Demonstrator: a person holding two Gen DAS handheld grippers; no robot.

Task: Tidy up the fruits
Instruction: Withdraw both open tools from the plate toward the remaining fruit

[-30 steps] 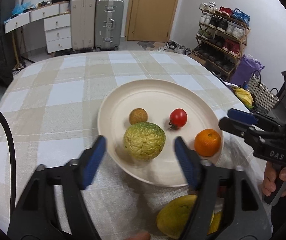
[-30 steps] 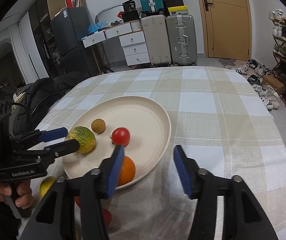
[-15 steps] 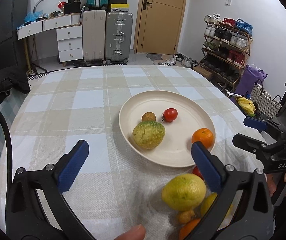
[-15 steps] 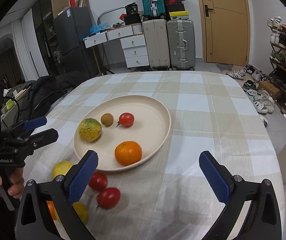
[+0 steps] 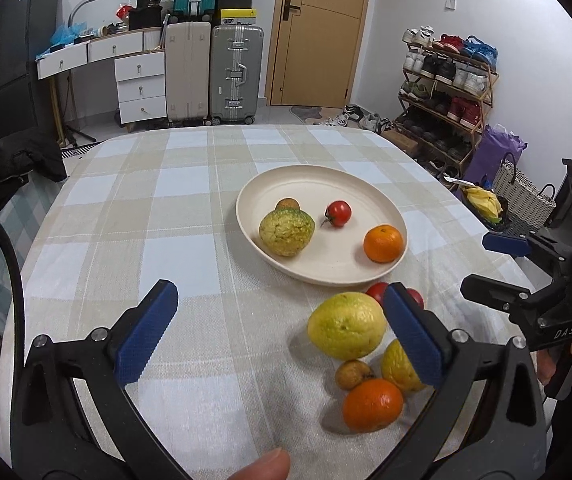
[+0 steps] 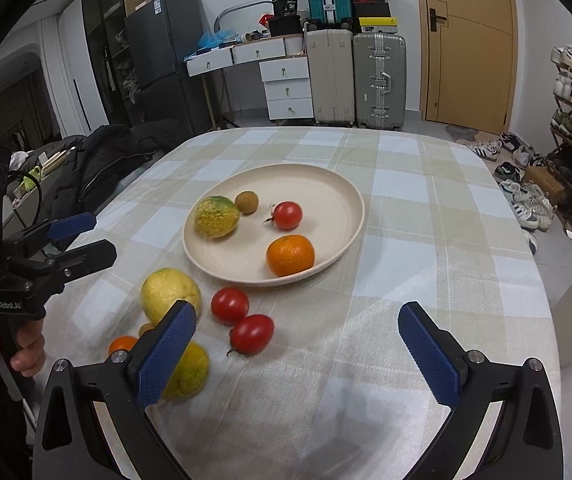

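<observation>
From the left wrist view, the left tool (image 5: 279, 330) hangs released, jaws wide apart, above the checked tabletop (image 5: 133, 248). The plate (image 5: 286, 176) already carries a bumpy green-yellow fruit (image 5: 286, 232), a small brown fruit (image 5: 288, 203), a tomato (image 5: 338, 213) and an orange (image 5: 383, 243). Near the right jaw lie a loose yellow-green citrus (image 5: 346, 331), a loose orange (image 5: 372, 404) and a small brown one (image 5: 353, 374).

From the right wrist view, the right tool (image 6: 298, 346) is likewise released and empty, with two loose tomatoes (image 6: 229, 305) between its jaws and the plate. I judge this a pause between placements; the next move calls for settling a tool around one loose fruit, probably the citrus or a tomato, and closing gently.
</observation>
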